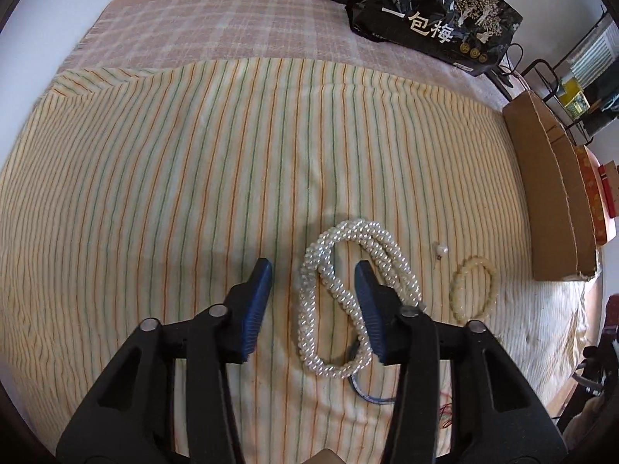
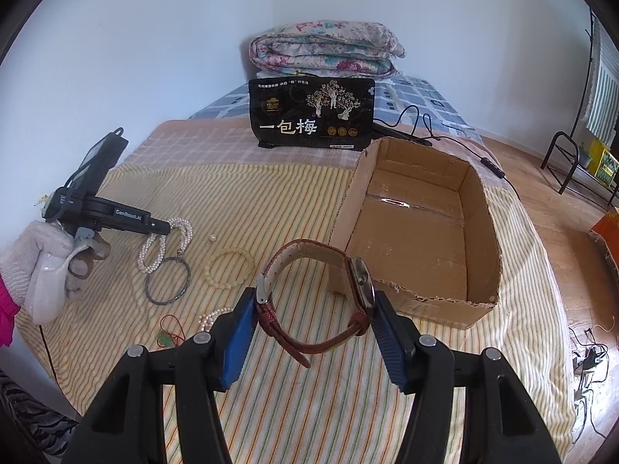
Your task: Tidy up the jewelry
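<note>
Box [image 2: 418, 232] empty; right tongs [image 2: 313, 309] clamp watch [image 2: 359, 278] short of it; left tongs [image 1: 312, 274] open, straddling pearl necklace [image 1: 340, 270] on bed [image 1: 154, 174]; bracelet [image 1: 474, 288], loose pearl [image 1: 441, 249], bangle [image 2: 168, 280] unsorted.

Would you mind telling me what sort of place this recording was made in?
Most likely a bedroom at home: the work surface is a bed under a striped cover, a folded quilt lies at its far end, and a wooden floor runs beside it.
</note>
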`<move>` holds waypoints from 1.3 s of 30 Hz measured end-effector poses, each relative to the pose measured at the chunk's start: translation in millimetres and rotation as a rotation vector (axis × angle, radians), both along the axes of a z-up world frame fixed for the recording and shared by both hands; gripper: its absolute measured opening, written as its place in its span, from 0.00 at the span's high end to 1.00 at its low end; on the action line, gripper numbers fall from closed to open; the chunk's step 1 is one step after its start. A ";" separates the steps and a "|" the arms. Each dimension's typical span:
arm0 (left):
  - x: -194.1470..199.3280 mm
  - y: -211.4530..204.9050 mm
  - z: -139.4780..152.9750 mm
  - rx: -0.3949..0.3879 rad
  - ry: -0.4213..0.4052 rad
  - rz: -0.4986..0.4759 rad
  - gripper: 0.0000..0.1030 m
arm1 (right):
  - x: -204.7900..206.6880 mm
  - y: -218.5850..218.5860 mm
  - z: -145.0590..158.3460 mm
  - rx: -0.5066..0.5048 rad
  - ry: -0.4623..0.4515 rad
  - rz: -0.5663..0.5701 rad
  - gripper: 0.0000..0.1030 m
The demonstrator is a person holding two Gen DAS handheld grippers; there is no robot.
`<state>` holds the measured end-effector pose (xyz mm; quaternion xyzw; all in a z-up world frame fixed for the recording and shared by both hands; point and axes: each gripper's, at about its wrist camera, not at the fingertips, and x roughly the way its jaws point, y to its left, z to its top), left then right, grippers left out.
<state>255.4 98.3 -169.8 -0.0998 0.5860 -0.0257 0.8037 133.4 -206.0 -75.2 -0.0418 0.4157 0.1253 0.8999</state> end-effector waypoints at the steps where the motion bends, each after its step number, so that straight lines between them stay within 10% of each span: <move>1: -1.6 0.8 -1.2 0.005 0.004 0.003 0.66 | 0.8 -0.4 -0.5 0.001 0.002 -0.002 0.42; 20: -4.2 -16.7 -16.5 0.171 -0.053 -0.028 0.90 | 11.4 -5.1 -9.8 0.019 0.040 -0.019 0.42; 39: -24.1 -9.3 106.1 -0.118 -0.326 0.031 0.95 | 5.9 -8.6 0.2 0.003 0.007 -0.039 0.42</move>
